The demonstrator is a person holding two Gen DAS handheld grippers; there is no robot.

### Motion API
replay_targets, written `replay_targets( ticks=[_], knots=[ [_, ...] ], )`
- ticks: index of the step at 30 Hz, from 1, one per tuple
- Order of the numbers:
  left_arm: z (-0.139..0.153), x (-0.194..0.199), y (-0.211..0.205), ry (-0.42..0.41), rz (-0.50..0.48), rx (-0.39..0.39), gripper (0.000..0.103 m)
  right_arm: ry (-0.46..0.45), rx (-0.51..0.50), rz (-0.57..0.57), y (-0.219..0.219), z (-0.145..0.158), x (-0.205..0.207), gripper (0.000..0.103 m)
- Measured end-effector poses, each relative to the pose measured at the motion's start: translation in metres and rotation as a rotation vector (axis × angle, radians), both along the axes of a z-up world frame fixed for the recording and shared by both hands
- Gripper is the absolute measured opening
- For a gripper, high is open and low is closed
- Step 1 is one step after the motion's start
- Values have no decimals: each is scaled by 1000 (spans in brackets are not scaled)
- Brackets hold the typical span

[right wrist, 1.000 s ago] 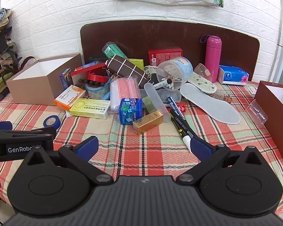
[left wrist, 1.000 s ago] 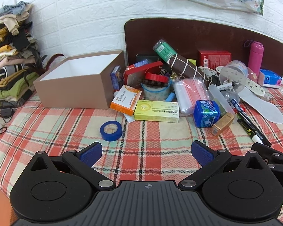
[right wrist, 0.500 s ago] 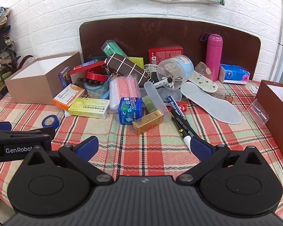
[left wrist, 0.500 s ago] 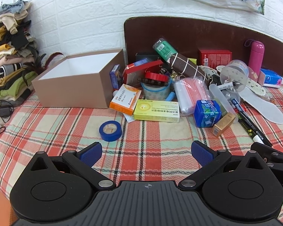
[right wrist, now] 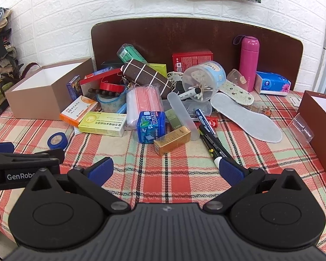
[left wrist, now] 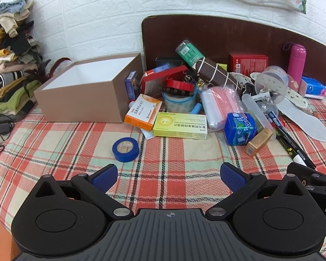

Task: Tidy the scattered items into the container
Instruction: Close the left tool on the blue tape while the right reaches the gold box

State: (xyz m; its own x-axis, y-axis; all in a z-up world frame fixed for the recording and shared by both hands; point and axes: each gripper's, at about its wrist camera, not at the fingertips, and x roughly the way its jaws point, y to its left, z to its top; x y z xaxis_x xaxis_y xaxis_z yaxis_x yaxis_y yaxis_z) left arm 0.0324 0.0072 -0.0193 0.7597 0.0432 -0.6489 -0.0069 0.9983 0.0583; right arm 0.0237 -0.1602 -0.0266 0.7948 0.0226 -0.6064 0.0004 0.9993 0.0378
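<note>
An open tan box [left wrist: 84, 95] [right wrist: 43, 93] stands at the back left of the plaid table. Beside it lies a heap of items: an orange medicine box [left wrist: 143, 114], a yellow medicine box [left wrist: 180, 125] [right wrist: 103, 122], a blue tape roll [left wrist: 125, 149] [right wrist: 57, 140], a blue gum tub [left wrist: 240, 128] [right wrist: 151, 127], a gold box [left wrist: 258, 141] [right wrist: 172, 140] and black markers [right wrist: 210, 140]. My left gripper [left wrist: 169, 176] is open and empty, just short of the tape roll. My right gripper [right wrist: 166, 170] is open and empty, just short of the gold box.
A brown board [right wrist: 197, 39] leans on the brick wall behind the heap. A pink flask [right wrist: 248, 59], a tissue pack [right wrist: 273, 84] and grey insoles [right wrist: 247, 114] lie to the right. A second dark-red box [right wrist: 321, 117] stands at the right edge. Folded clothes [left wrist: 8, 54] are stacked at far left.
Both grippers have drifted slightly; the scene has shifted a little in each view. Nothing on the table has moved and both grippers stay open.
</note>
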Motion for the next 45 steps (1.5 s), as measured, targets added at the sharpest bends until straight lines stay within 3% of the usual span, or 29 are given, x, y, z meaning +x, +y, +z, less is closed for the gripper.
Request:
replay_targets(
  ticks=[11,17,23,31,37,40,42,45],
  knots=[
    [-16,22,0,31,-13,6,103,23,10,-1,-2,-10,21,103],
    [-42,43,9,92,-8,10,103,53,-33,-2,-3,-33,42,103],
    [-65,69,27,139,22,-7,103,120,-14,15,0,-58,70,103],
    [-89,112,56,178,55,-59,92,153,-19,16,10,-80,112,103],
    [-103,139,78,235,75,-116,78,248,-31,-6,15,-100,146,103],
    [-104,143,83,239,63,-95,52,251,-8,-2,14,-107,152,103],
    [-101,145,88,256,35,-148,19,234,3,3,13,-109,153,103],
    [-92,144,91,256,20,-188,20,224,1,15,12,-111,153,103]
  ],
)
